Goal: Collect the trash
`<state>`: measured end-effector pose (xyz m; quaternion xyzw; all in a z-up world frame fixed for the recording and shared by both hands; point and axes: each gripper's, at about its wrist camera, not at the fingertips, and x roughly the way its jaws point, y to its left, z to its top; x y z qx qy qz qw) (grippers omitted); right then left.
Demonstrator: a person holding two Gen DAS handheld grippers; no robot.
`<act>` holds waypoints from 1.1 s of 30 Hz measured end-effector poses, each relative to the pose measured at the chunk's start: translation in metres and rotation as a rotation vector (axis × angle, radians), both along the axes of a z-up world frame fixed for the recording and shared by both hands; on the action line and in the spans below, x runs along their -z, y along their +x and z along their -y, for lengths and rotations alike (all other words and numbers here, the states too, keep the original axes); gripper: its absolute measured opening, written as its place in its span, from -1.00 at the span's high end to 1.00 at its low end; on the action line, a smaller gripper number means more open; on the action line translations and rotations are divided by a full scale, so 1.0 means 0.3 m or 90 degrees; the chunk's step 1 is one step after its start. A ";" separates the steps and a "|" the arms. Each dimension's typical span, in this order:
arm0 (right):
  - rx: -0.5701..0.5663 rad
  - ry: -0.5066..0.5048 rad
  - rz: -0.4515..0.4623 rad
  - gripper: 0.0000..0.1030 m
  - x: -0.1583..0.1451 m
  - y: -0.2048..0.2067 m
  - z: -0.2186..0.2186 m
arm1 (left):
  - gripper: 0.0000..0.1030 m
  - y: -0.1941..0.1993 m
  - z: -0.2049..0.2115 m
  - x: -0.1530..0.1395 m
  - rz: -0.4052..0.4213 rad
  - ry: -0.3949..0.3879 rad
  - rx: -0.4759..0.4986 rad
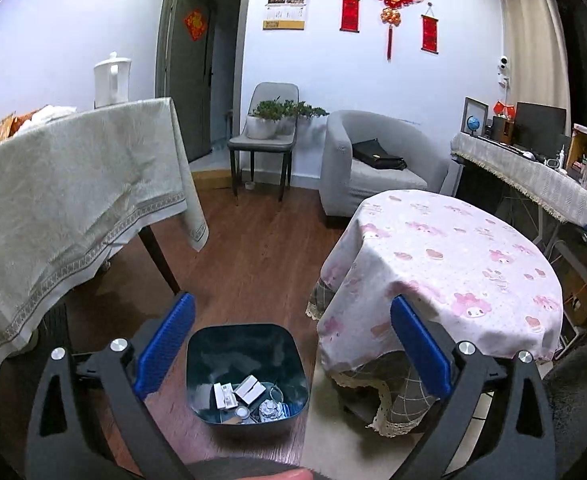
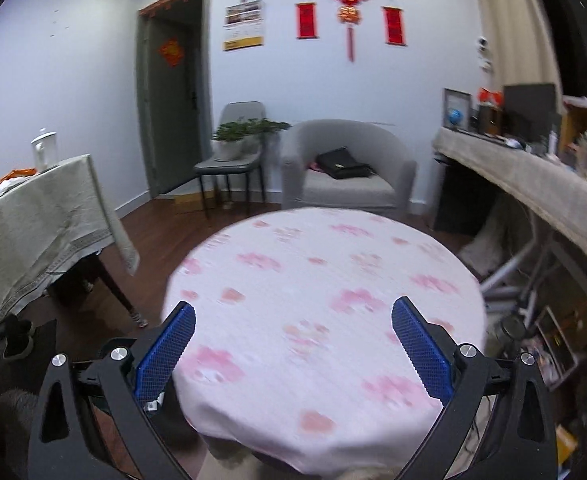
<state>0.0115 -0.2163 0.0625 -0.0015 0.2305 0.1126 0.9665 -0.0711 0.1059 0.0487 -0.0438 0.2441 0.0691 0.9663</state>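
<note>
Trash [image 1: 249, 400] lies at the bottom of a dark blue bin [image 1: 213, 354] standing on the wooden floor [image 1: 249, 240]: small white boxes, a clear crumpled wrapper and a round cap-like piece, all heaped toward the near side. The left claw [image 1: 291, 344] hangs over the bin with its blue pads spread wide and nothing between them. Just right of the bin stands a round surface [image 1: 453, 248] under a pink-patterned cloth. The right claw [image 2: 293, 348] is over that surface, its jaws also wide apart and empty; that view is blurred. A cloth-covered surface [image 1: 73, 184] stands to the left of the bin.
</note>
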 end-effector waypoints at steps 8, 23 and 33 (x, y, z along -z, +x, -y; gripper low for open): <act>0.009 0.046 0.011 -0.93 0.022 -0.066 0.151 | -0.93 0.000 0.088 0.021 -0.006 0.035 0.032; -0.061 -0.006 0.015 -0.93 0.086 -0.095 0.131 | -0.93 0.018 0.137 0.056 -0.010 0.051 0.038; -0.068 -0.020 0.014 -0.93 0.088 -0.095 0.106 | -0.93 0.022 0.140 0.061 -0.014 0.053 0.036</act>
